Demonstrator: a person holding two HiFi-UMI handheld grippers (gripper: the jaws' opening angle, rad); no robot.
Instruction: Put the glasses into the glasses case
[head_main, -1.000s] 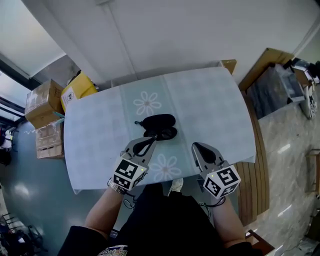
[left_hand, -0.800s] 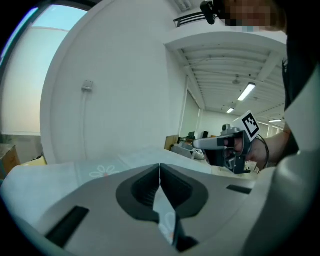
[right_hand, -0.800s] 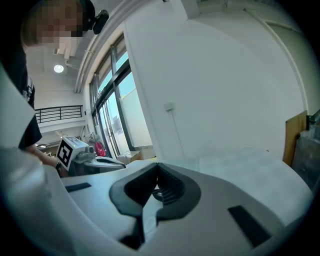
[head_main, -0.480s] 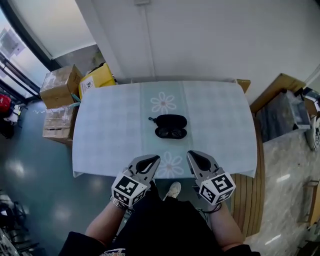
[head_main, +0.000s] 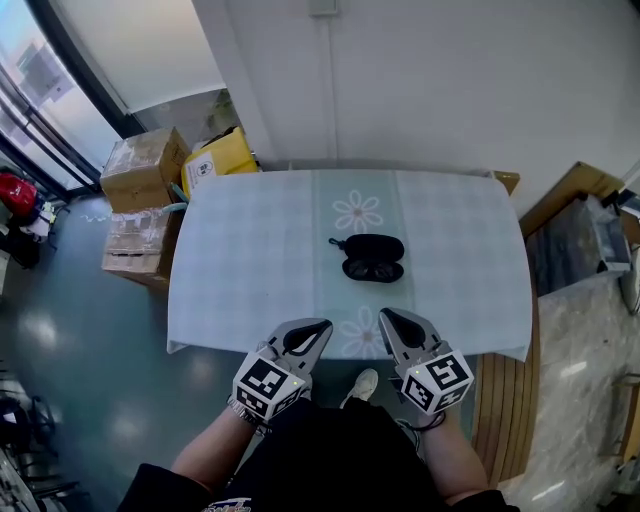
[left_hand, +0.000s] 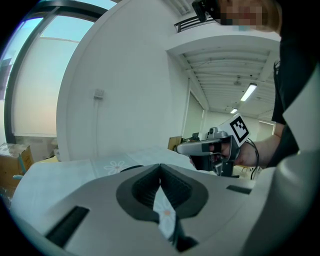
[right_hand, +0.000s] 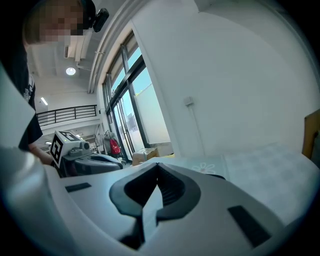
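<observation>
On the pale checked tablecloth (head_main: 250, 260) lies a black glasses case (head_main: 366, 246), open, near the table's middle. Dark glasses (head_main: 373, 270) appear to rest in its near half. Both grippers hang at the table's front edge, well short of the case. My left gripper (head_main: 320, 326) is shut and holds nothing; in its own view the tips (left_hand: 160, 165) meet, with the case a dark sliver (left_hand: 131, 168) beyond them. My right gripper (head_main: 387, 317) is shut and holds nothing as well, its tips (right_hand: 158, 165) touching.
Cardboard boxes (head_main: 143, 170) and a yellow box (head_main: 222, 158) stand on the floor to the table's left. A white wall rises behind the table. Wooden furniture (head_main: 562, 198) and a slatted wooden floor strip (head_main: 505, 400) lie to the right.
My left gripper has drawn back from the case to the table's front edge. The head view has pulled away, so the table and case now sit farther off.
</observation>
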